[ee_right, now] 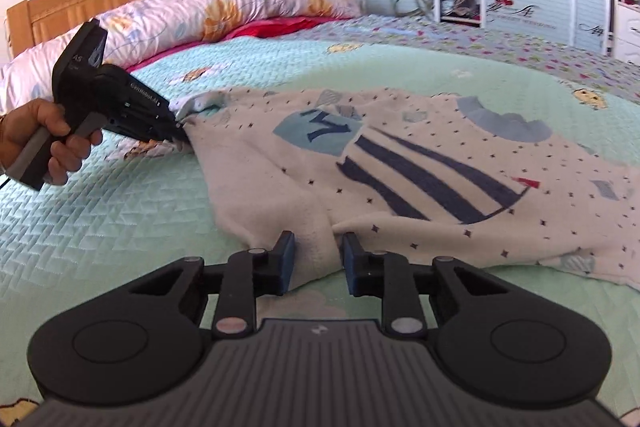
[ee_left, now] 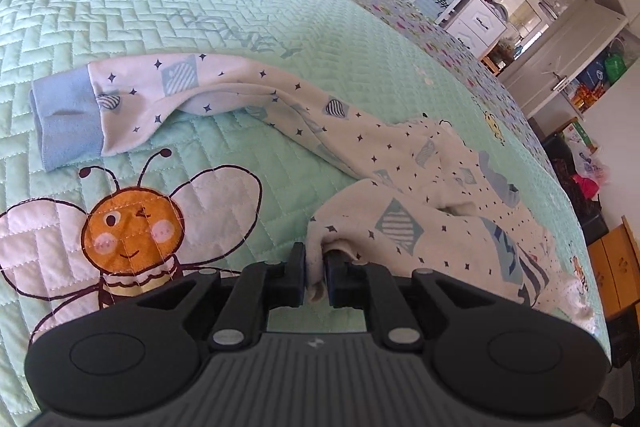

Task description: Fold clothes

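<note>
The right gripper (ee_right: pixel 316 261) has a fold of the white pyjama top (ee_right: pixel 420 163) between its partly spread pads on the green quilt (ee_right: pixel 120 219). Further off, the left gripper (ee_left: pixel 315 277) pinches the top's hem tight, its fingertips buried in cloth in the right-hand view.

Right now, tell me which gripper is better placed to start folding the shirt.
Left. The left gripper is already shut on the shirt. The right gripper only straddles a fold of the hem, with gaps beside its pads.
</note>
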Demonstrator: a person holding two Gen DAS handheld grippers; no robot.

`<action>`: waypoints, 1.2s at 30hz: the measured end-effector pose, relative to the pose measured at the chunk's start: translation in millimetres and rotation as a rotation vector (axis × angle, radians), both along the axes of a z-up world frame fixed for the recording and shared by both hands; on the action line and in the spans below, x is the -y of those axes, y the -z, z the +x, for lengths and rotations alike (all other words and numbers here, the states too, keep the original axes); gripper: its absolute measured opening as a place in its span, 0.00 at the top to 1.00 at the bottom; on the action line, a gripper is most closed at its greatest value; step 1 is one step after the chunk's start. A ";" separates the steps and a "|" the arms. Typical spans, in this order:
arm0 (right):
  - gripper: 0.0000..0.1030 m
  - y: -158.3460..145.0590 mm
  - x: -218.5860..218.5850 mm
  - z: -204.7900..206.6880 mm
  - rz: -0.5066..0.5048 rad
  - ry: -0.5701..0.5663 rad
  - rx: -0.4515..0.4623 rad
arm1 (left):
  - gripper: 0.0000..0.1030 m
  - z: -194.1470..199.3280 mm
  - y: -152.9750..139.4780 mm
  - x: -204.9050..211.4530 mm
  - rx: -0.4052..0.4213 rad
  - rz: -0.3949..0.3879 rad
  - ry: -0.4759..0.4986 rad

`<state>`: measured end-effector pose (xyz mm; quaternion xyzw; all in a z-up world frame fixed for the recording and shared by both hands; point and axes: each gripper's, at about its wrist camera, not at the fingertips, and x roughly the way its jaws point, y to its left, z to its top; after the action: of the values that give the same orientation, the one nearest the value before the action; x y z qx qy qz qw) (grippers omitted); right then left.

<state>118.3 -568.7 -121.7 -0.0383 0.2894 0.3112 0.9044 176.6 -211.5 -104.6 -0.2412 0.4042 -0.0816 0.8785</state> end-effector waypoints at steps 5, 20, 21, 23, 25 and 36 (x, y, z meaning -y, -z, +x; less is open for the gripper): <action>0.97 -4.0 -1.0 -4.4 -0.003 0.024 -0.007 | 0.90 0.3 -3.5 6.2 0.003 0.037 0.016; 0.99 -134.1 112.5 -136.4 0.701 0.376 -0.082 | 0.77 -82.4 -87.5 50.4 0.092 -0.028 0.336; 0.99 -138.2 119.1 -145.2 0.673 0.412 -0.065 | 0.75 -91.1 -87.0 56.0 0.086 -0.010 0.357; 0.99 -131.8 119.2 -152.3 0.512 0.468 -0.052 | 0.71 -104.9 -80.4 66.6 0.082 0.050 0.385; 0.99 -117.7 113.1 -154.0 0.340 0.494 -0.052 | 0.71 -108.0 -61.5 71.7 0.040 0.114 0.362; 0.99 -57.9 113.6 -148.6 0.347 0.602 -0.121 | 0.50 -173.0 -28.4 131.1 0.303 0.596 0.626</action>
<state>-30.3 -682.3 -63.8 0.2217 0.2836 0.0767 0.9298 3.6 -342.6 -76.3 0.1705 0.3302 -0.2578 0.8919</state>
